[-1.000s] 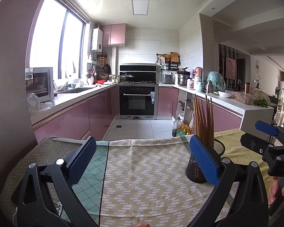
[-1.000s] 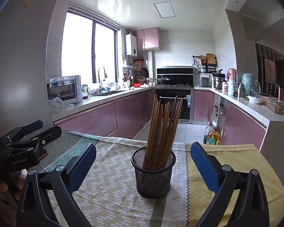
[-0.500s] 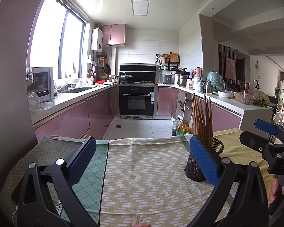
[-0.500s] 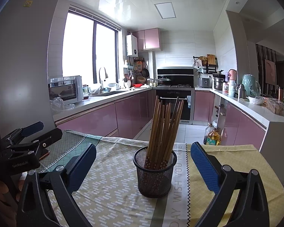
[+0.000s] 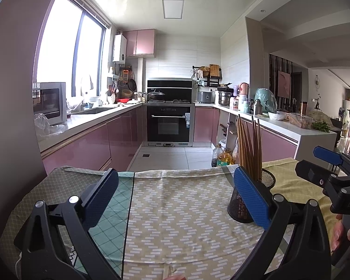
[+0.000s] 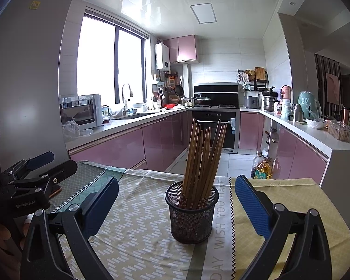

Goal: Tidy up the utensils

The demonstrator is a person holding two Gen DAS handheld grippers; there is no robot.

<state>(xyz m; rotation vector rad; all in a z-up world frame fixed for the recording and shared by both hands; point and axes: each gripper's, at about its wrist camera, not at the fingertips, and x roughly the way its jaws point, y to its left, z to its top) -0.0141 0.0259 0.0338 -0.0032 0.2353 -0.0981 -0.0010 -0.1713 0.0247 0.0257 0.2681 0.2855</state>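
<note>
A table covered by a patterned tablecloth (image 6: 140, 228) is seen in front of a pink-fronted kitchen; its far edge drops off to the tiled floor (image 5: 175, 156), and a wide bare stretch of cloth lies open in the left wrist view. A black mesh holder (image 6: 190, 217) stands upright on the cloth, well inside the far edge, and a bundle of wooden chopsticks (image 6: 204, 154) is held in it, the tips fanned upward. In the right wrist view the holder is centred between the blue pads; in the left wrist view it is partly hidden behind the right pad.

The left gripper (image 5: 175, 196) is held wide open over bare cloth, with nothing grasped. The right gripper (image 6: 177, 203) is likewise spread wide and empty, the holder ahead of it and untouched.

Compared with a second ago, the holder is seen slightly further from the left camera, and little else has changed.
</note>
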